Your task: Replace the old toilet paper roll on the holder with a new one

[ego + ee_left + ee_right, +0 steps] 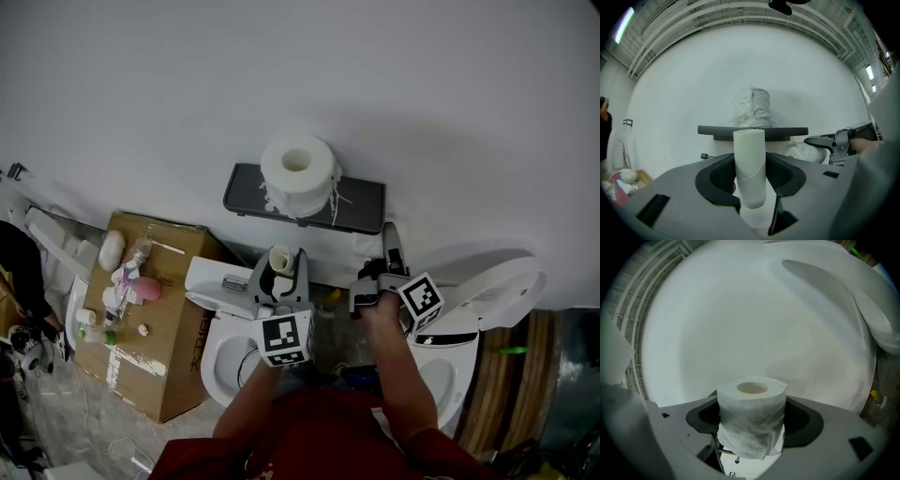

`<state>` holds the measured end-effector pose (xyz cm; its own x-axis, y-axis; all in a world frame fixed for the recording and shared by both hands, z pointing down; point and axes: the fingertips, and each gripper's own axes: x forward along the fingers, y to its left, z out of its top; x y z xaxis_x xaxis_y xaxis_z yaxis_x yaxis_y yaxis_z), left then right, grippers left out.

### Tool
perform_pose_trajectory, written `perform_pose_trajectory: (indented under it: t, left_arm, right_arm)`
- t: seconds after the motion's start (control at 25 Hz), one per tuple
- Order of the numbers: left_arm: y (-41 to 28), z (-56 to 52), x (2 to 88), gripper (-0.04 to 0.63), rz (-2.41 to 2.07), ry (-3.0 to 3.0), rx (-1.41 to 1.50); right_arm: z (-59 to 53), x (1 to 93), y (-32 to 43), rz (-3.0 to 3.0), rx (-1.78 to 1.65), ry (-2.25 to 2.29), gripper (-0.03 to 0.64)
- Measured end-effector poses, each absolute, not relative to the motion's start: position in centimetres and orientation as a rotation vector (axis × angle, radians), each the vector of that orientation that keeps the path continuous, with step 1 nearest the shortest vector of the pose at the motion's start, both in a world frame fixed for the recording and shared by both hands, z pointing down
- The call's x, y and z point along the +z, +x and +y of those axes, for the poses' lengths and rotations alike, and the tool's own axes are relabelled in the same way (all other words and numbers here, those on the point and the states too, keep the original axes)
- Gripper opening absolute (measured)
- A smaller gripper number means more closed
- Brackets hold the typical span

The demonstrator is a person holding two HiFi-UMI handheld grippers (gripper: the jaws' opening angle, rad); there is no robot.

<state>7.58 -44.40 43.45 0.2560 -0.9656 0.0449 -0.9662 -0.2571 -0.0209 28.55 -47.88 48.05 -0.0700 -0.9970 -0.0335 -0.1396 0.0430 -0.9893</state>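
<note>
Cardboard tube (749,154) pinched by left gripper (751,176); right gripper (751,423) seemingly clamps a paper roll (751,404)

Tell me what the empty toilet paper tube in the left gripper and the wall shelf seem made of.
Empty toilet paper tube: likely cardboard, matte off-white, diagonal seam.
Wall shelf: dark, smooth slab; plastic or coated metal, cannot tell.

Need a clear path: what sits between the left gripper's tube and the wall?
The holder's shelf with a roll on top; the left gripper view shows it.
</note>
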Motion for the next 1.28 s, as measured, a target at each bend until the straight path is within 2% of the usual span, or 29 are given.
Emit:
perform_pose_trajectory:
  t: [0.48,0.76,1.28]
  left_arm:
    - [1.7,-44.3,44.0,0.193,-2.041,2.364,0.081]
    - [0.6,-44.4,44.4,0.193,-2.046,2.336,0.080]
    - [3.8,-44.7,44.5,0.193,-1.968,2.404,0.072]
  right_arm:
    - [-50.6,48.5,19.6,1.463,-1.259,-1.129,0.391]
    - [-50.9,48.9,19.3,1.452,-1.257,-1.107,0.391]
    - [-48.1,48.9,19.7,1.536,-1.237,-1.060,0.394]
